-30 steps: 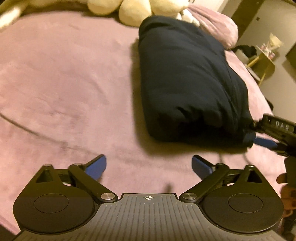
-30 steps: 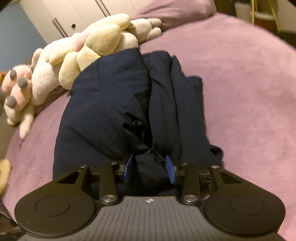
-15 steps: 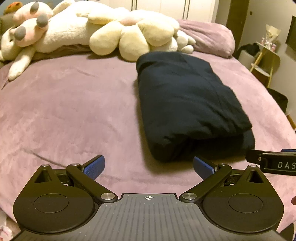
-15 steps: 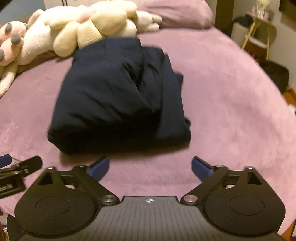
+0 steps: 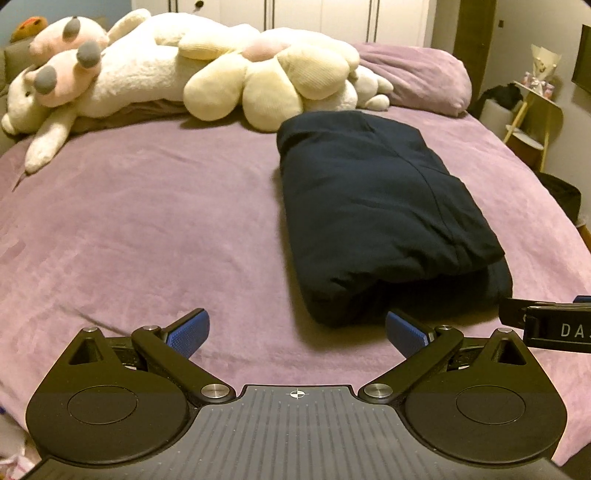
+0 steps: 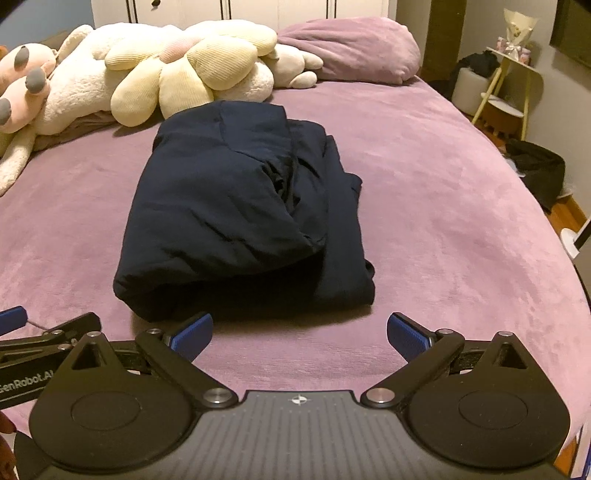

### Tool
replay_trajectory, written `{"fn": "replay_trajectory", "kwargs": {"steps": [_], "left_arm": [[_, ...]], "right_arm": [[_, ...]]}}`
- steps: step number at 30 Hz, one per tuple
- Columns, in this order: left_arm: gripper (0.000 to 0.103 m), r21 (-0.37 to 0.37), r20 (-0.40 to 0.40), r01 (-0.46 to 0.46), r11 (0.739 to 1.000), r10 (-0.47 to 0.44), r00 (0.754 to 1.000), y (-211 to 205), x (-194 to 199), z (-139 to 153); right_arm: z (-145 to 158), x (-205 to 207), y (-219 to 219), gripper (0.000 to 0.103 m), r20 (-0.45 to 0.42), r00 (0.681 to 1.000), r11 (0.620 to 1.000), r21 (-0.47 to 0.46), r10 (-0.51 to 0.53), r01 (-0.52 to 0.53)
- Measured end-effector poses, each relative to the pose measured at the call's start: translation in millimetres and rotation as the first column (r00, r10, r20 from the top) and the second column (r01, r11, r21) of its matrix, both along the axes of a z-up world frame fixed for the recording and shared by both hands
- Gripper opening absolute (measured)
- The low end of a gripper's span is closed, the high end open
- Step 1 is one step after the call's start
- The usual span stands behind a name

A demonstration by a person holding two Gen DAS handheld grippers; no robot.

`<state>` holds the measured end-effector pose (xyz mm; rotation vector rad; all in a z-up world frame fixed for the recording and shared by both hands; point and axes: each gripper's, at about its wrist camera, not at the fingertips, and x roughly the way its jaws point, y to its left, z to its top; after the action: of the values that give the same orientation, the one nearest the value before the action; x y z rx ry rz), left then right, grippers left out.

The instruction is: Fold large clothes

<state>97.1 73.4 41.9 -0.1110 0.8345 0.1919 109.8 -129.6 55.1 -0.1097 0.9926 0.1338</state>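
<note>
A dark navy garment (image 5: pixel 380 218) lies folded in a thick rectangular bundle on the purple bed (image 5: pixel 147 229); it also shows in the right wrist view (image 6: pixel 236 221). My left gripper (image 5: pixel 297 332) is open and empty, held back from the bundle's near left corner. My right gripper (image 6: pixel 301 334) is open and empty, just short of the bundle's near edge. The right gripper's body shows at the right edge of the left wrist view (image 5: pixel 546 323). The left gripper's body shows at the left edge of the right wrist view (image 6: pixel 40 339).
Large cream plush toys (image 5: pixel 207 74) and a purple pillow (image 5: pixel 417 81) lie along the head of the bed. A yellow side table (image 6: pixel 513 85) and a dark basket (image 6: pixel 535 170) stand to the right of the bed. White wardrobe doors (image 5: pixel 314 14) are behind.
My right gripper let go of the garment's near edge and opened. Both grippers pulled back and rose, so the whole bundle and the plush toys came into view.
</note>
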Motion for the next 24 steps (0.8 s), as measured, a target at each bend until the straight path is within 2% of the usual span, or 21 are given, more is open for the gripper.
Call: {"fn": "replay_trajectory", "kwargs": {"steps": [24], "left_arm": [[0.103,0.023,-0.016,0.016,1.000,-0.016,1.000,-5.2,-0.1,3.5]], "right_arm": [[2.6,-2.3,-4.8,0.101,-0.019,0.999,0.999,0.021,-0.025,0.026]]}}
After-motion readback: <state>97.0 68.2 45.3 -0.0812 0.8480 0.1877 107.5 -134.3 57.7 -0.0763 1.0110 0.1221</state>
